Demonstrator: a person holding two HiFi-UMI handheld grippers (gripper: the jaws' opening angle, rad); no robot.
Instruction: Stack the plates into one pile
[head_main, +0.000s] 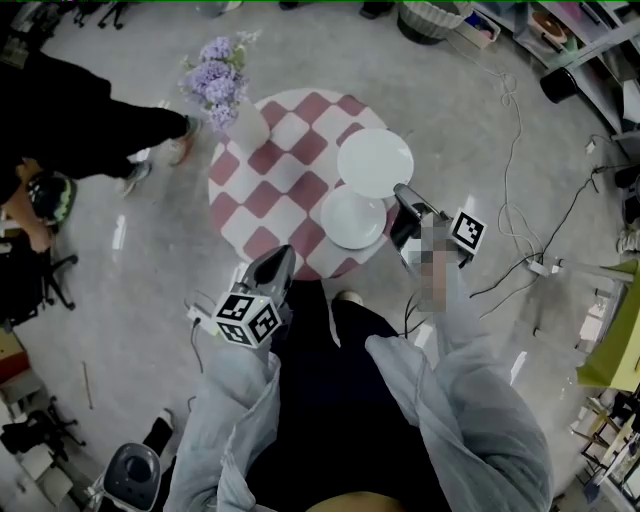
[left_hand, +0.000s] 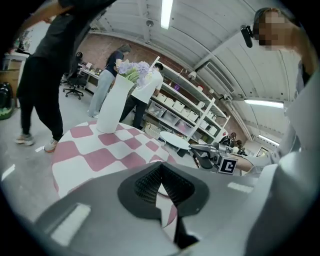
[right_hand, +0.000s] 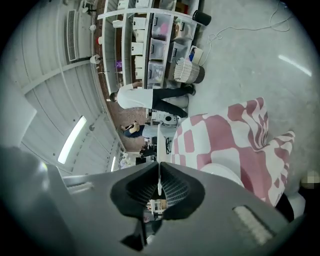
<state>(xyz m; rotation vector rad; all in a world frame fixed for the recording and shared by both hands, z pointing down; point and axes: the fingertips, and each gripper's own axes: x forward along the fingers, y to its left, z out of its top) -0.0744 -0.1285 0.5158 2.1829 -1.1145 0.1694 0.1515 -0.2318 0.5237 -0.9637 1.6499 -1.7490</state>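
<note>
A round table (head_main: 268, 192) with a pink-and-white checked cloth carries one white plate (head_main: 352, 218) near its front right edge. A second white plate (head_main: 375, 162) hangs just above and behind it, tilted little. My right gripper (head_main: 401, 191) is shut on this plate's near right rim. In the right gripper view the held plate (right_hand: 159, 145) shows edge-on between the pads, with the resting plate (right_hand: 227, 174) below it. My left gripper (head_main: 283, 252) is shut and empty, off the table's front edge. The left gripper view also shows the raised plate (left_hand: 175, 139).
A white vase (head_main: 245, 125) of purple flowers stands at the table's back left. A person in black (head_main: 80, 130) stands on the floor to the left. Cables (head_main: 515, 130) trail over the floor to the right, with shelving beyond.
</note>
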